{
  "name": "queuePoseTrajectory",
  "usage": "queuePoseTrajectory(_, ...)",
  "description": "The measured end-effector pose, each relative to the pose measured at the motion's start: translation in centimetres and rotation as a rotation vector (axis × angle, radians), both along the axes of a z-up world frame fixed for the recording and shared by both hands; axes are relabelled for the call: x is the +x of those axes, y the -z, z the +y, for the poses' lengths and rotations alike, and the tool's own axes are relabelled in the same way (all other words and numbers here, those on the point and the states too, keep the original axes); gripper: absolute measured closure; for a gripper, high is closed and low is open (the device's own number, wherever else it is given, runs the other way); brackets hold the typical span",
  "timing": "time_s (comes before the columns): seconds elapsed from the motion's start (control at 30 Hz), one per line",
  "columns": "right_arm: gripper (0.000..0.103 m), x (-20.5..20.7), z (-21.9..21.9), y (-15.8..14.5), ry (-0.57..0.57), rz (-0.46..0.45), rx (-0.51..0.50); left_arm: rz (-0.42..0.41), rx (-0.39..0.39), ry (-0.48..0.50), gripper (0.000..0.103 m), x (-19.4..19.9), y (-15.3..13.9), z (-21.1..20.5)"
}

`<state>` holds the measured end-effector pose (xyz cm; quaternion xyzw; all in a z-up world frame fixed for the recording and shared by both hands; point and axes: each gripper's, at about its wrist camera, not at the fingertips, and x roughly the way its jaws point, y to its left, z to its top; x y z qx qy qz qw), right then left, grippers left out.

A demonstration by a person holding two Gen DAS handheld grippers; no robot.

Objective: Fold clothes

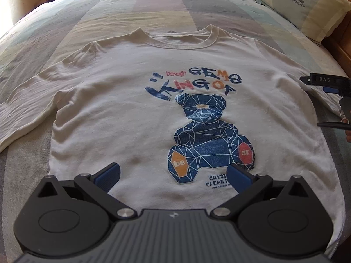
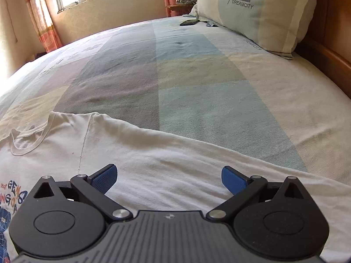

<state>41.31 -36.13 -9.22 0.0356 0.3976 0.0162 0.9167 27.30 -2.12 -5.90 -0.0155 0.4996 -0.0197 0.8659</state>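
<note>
Left wrist view: white T-shirt (image 1: 136, 114) with blue bear print, spread flat face up on patchwork bedspread (image 1: 153, 6), collar toward 12 o'clock, hem toward 6, long axis running 6 to 12. Left gripper (image 1: 173, 175) low over hem at 6 o'clock, jaws spread wide, holding nothing. Right gripper (image 2: 169, 176) over right sleeve, level, likewise wide apart and empty.

The left tool (image 1: 173, 174) hovers low over the lower hem of the white T-shirt (image 1: 122, 114), its blue-padded fingers (image 1: 108, 176) spread wide with nothing between them. The right tool (image 2: 169, 178) hangs over the T-shirt's right sleeve, fingers likewise spread wide and empty. In the left wrist view it shows at the shirt's right edge.
</note>
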Motion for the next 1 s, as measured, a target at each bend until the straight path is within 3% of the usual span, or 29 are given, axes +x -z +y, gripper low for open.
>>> queuePoseTrajectory(0.1,0.0,-1.9,-1.6,0.8,-0.011,-0.007,-0.05,0.009,-0.008,0.002,0.001,0.3,0.4,0.0)
queuePoseTrajectory(0.23,0.0,-4.9,-5.8,0.7,0.072,0.008,-0.09,0.009,-0.018,0.019,0.001,0.8,0.6,-0.4)
queuePoseTrajectory(0.43,0.0,-6.6,-8.8,-0.5,0.167,0.027,-0.032,0.001,-0.009,0.022,0.001,0.8,0.3,-0.6)
queuePoseTrajectory(0.6,0.0,-3.9,-5.3,-2.7,0.064,-0.018,0.1,-0.006,0.002,0.022,0.001,0.7,-0.1,-0.6)
queuePoseTrajectory(0.8,0.0,2.0,0.8,-1.7,0.106,0.053,0.016,-0.008,0.007,-0.004,0.001,0.2,-0.3,0.1)
queuePoseTrajectory(0.9,0.0,3.9,0.8,0.4,0.172,0.095,-0.035,-0.013,0.012,-0.012,0.001,0.0,-0.5,0.4)
queuePoseTrajectory(1.0,0.0,4.8,-1.2,0.7,0.228,0.057,-0.045,-0.01,0.006,-0.015,0.001,0.1,-0.2,0.7)
